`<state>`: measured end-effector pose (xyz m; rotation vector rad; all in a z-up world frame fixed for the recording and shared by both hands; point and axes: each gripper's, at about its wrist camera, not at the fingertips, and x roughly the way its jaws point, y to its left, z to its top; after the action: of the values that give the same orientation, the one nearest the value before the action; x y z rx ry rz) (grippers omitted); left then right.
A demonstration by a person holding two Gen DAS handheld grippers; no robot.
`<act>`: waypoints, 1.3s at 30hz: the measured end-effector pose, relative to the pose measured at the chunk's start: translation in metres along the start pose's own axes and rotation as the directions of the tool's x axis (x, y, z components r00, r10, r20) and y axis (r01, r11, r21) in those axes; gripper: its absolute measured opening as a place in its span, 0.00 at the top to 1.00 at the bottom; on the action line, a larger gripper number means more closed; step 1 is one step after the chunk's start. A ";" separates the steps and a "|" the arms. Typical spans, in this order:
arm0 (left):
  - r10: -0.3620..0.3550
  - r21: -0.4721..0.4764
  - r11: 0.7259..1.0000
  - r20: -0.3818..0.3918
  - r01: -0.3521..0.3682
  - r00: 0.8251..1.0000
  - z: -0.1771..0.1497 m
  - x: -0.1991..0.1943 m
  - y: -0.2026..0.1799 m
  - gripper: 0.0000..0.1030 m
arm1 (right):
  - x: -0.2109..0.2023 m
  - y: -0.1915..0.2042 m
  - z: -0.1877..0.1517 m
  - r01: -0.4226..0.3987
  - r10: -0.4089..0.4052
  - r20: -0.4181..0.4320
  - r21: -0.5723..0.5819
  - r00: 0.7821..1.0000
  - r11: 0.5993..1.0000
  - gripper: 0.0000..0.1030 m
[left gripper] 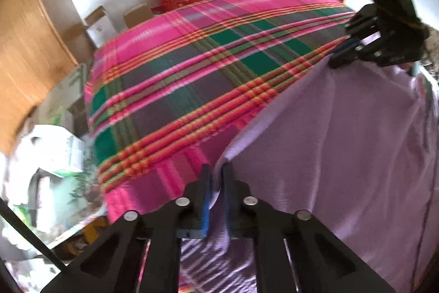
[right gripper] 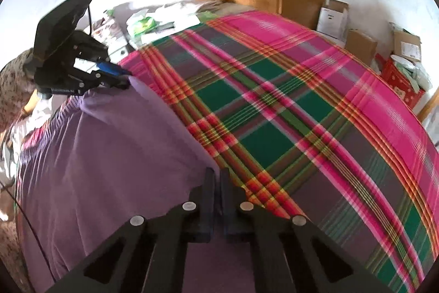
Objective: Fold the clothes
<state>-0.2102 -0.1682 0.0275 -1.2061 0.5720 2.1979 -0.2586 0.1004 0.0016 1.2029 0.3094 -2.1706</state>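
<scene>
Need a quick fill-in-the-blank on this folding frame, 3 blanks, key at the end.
1. Both grippers are pinching the edge of a plain ____ garment.
2. The garment lies on a bed covered by a pink, green and red ____ blanket.
3. The left gripper and the right gripper both have their jaws ____ on the fabric.

Missing words: purple; plaid; shut
</scene>
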 end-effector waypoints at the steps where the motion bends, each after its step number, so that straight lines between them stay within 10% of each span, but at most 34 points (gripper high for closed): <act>1: 0.017 0.002 1.000 0.006 -0.017 1.000 0.000 -0.002 0.001 0.96 | -0.002 0.001 0.001 0.010 -0.010 0.011 0.002 1.000 1.000 0.97; 13: 0.053 -0.010 0.999 0.035 -0.053 0.998 0.001 -0.001 0.007 0.98 | 0.002 0.003 0.005 0.056 -0.057 0.012 0.017 0.998 0.998 0.97; 23: -0.049 -0.063 0.997 -0.014 0.048 0.999 -0.005 0.000 0.016 0.73 | 0.006 -0.005 -0.001 0.029 -0.029 0.007 0.062 1.000 0.998 0.96; 39: -0.223 -0.073 0.972 -0.011 0.222 0.975 -0.021 -0.006 0.015 0.67 | 0.004 -0.014 -0.009 -0.013 0.010 0.045 0.068 0.999 0.998 0.88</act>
<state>-0.2039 -0.1938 0.0234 -1.2647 0.3486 2.0338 -0.2632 0.1141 -0.0085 1.1891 0.2103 -2.2107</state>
